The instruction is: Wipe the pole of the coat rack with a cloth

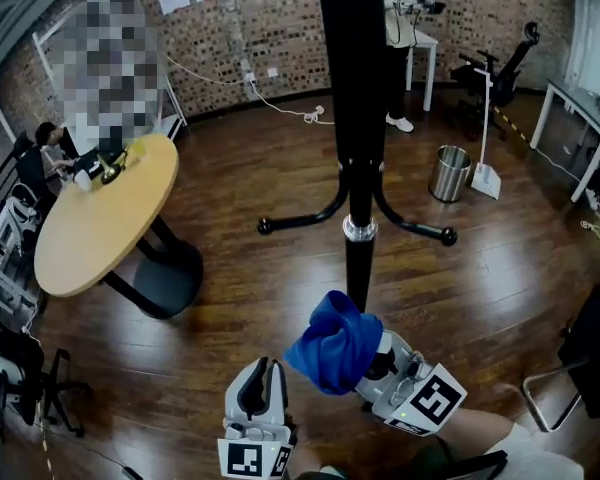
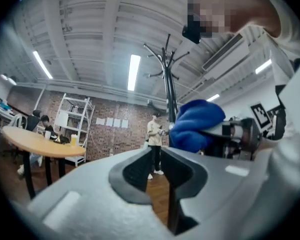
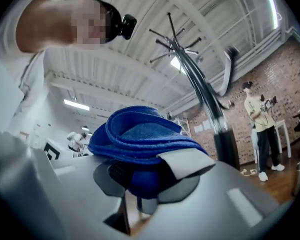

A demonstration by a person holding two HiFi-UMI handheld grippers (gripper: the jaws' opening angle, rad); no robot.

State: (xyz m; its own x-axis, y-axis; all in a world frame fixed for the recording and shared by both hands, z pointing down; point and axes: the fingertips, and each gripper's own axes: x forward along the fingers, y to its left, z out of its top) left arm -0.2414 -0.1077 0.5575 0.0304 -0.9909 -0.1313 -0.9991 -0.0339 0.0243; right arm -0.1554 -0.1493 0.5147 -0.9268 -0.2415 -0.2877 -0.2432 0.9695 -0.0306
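By pole (image 1: 358,263), R gripper (image 1: 363,360) jaws clamp cloth (image 1: 330,343); L gripper (image 1: 263,378) jaws seem barely apart, empty.

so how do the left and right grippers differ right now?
The left gripper is empty, its jaws a narrow gap apart; the right gripper is clamped on the blue cloth. In the head view the right gripper is up by the pole, while the left gripper sits lower, off to its left. Both point upward.
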